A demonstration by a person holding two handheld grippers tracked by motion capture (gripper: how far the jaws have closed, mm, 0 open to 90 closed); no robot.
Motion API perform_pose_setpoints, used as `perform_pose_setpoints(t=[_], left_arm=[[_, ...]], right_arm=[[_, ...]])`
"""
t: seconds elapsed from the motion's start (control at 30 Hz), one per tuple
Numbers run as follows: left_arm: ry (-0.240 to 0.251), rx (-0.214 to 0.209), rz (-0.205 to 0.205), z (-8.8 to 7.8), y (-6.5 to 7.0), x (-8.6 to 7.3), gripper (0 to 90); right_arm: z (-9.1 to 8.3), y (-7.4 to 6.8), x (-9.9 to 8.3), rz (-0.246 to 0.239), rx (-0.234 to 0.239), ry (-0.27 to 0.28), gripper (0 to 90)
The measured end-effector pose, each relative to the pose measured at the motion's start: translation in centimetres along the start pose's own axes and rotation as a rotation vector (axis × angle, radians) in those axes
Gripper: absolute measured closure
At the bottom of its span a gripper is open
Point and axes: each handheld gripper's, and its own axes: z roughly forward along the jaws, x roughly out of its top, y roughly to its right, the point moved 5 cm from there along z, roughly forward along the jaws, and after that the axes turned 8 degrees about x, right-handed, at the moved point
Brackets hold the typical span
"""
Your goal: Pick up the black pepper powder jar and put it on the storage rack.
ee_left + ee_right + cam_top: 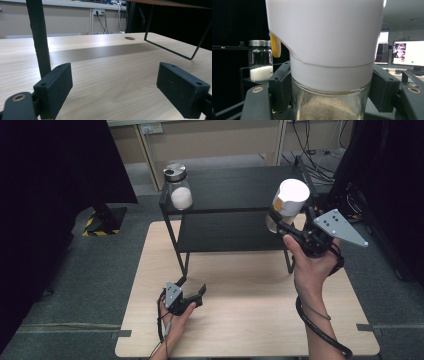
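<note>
Two grippers are over a light wooden table [240,320]. Nearest to the person, the left gripper [192,292] rests low on the tabletop in the left hand [180,317], its jaws apart w/ nothing between them; in the left gripper view only bare wood lies between the pads, and a black leg of the shelf rack [37,37] stands just beside the left pad. Farther on, at the right, the right gripper [285,227] is held up in the right hand [312,265], clamped on a glass jar w/ white lid [289,202]. The jar is in the air, near the front right corner of the black shelf rack [235,190]. In the right gripper view the pads press on both sides of the glass just under the lid; brownish powder shows inside, and a yellow tab sits at the lid edge. Farthest, on the top shelf at the left, stands a 2nd glass jar w/ metal lid [177,187], partly filled w/ white grains.
</note>
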Motion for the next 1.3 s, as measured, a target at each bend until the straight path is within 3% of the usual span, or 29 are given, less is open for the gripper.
perform_pose_setpoints(t=[0.77, 1.3], left_arm=[[-0.003, -0.001, 0.009, 0.0, 0.0, 0.0, 12.5], [-0.004, -0.002, 0.013, 0.0, 0.0, 0.1, 12.6]], right_arm=[[3.3, 1.2, 2.9, -0.009, -0.036, -0.016, 30.8], [5.3, 3.7, 3.8, -0.015, -0.116, -0.083, 30.8]])
